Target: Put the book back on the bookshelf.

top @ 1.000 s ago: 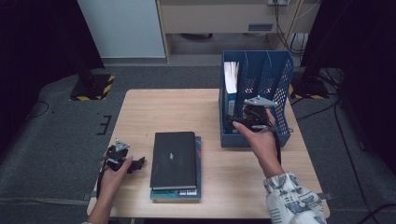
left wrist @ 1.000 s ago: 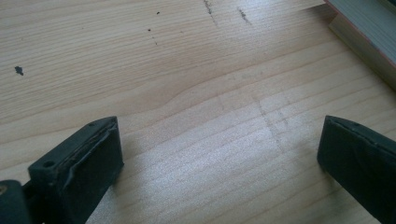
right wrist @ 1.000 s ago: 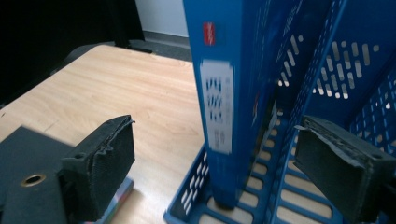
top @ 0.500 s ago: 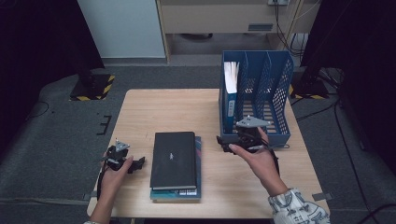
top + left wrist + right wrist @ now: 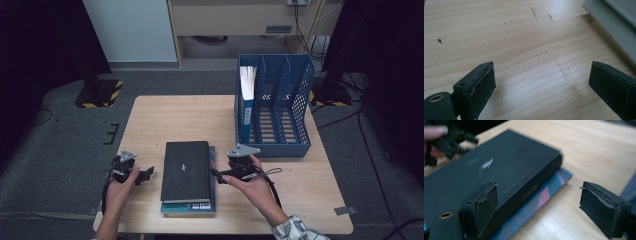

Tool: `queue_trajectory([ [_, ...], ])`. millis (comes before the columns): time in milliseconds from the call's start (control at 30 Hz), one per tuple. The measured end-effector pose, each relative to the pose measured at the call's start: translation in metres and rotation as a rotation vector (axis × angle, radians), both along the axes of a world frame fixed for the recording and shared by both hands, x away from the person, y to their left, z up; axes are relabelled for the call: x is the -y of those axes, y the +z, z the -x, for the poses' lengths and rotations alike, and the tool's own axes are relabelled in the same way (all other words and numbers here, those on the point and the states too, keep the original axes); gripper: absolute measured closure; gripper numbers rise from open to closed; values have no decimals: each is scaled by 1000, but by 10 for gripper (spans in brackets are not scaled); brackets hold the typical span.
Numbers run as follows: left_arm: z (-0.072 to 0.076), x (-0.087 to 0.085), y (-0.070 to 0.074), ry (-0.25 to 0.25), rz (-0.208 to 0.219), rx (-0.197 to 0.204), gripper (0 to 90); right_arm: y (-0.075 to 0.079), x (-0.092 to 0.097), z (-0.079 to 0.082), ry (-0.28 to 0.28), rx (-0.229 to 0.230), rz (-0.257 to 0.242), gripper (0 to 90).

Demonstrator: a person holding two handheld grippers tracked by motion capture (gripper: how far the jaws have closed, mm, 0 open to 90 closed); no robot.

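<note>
Right gripper at the right edge of the black book, jaws wide apart and gripping nothing; jaws just been closing a little, nothing pressed between the pads. In the right gripper view, left-hand jaw over the near edge of the black book, right-hand jaw over bare table; book edge and the colourful cover beneath it in the gap, contact not certain. Grey three-cornered plate on top, cable trailing toward the person's wrist. Patterned sleeve at the bottom edge of the high view.

Left gripper just left of the same book, apart from it, pointing toward it. Jaws open, holding nothing; just been closing slightly. In the left gripper view, bare wood grain between the pads, with a few dark marks farther off on the table and a grey edge at upper right, identity unclear.

Black book flat on the near-middle of the table, small pale emblem on the cover. Stacked on a teal book, whose edge sticks out at the near end and along the right side. In the right gripper view the lower cover reads blue with pink patches.

Blue file rack at the far right of the table, well apart from the stack, upright, three slots. Leftmost slot holding a blue folder with white papers; the other two slots without visible contents.
</note>
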State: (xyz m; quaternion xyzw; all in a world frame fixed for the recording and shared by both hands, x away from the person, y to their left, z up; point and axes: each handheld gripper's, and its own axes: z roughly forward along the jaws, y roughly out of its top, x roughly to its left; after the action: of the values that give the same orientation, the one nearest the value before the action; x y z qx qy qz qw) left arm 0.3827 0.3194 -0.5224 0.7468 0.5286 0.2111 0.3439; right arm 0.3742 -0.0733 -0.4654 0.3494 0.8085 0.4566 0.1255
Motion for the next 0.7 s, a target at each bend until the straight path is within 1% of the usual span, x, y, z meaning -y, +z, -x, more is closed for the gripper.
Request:
queue_trajectory([
  [33, 1, 0, 3, -2, 21, 20, 67, -3, -1, 0, -3, -7, -2, 147],
  [67, 3, 0, 7, -9, 41, 43, 67, -6, -3, 1, -7, -30, -16, 146],
  [100, 6, 0, 13, -26, 72, 68, 71, -9, -4, 1, -3, -48, -29, 146],
  [167, 10, 0, 20, -27, 120, 99, 85, -13, -8, 4, -4, -54, -28, 145],
  [200, 12, 1, 24, -34, 139, 108, 87, -15, -10, 5, 2, -56, -26, 143],
  [233, 14, 3, 27, -42, 141, 105, 96, -16, -11, 6, 9, -60, -23, 140],
  [267, 15, 5, 31, -51, 134, 103, 102, -17, -13, 7, 14, -65, -22, 137],
  [300, 17, 6, 34, -56, 137, 106, 103, -17, -14, 8, 20, -62, -21, 137],
  [400, 21, 12, 46, -88, 166, 111, 119, -15, -17, 9, 43, -64, -34, 125],
  [433, 21, 15, 51, -101, 164, 107, 122, -14, -19, 9, 60, -62, -35, 123],
  [467, 21, 20, 54, -120, 155, 102, 122, -14, -19, 9, 60, -62, -35, 123],
  [500, 20, 28, 57, -151, 139, 84, 130, -14, -20, 9, 68, -60, -31, 119],
  [567, 20, 40, 58, -177, 131, 69, 149, -16, -22, 8, 66, -64, -31, 120],
  [633, 19, 50, 57, -212, 148, 52, 152, -19, -23, 8, 68, -69, -26, 117],
  [667, 19, 54, 55, -211, 149, 50, 161, -21, -24, 8, 72, -71, -16, 114],
  [700, 18, 59, 53, -224, 131, 45, 172, -21, -25, 8, 74, -73, -12, 113],
])
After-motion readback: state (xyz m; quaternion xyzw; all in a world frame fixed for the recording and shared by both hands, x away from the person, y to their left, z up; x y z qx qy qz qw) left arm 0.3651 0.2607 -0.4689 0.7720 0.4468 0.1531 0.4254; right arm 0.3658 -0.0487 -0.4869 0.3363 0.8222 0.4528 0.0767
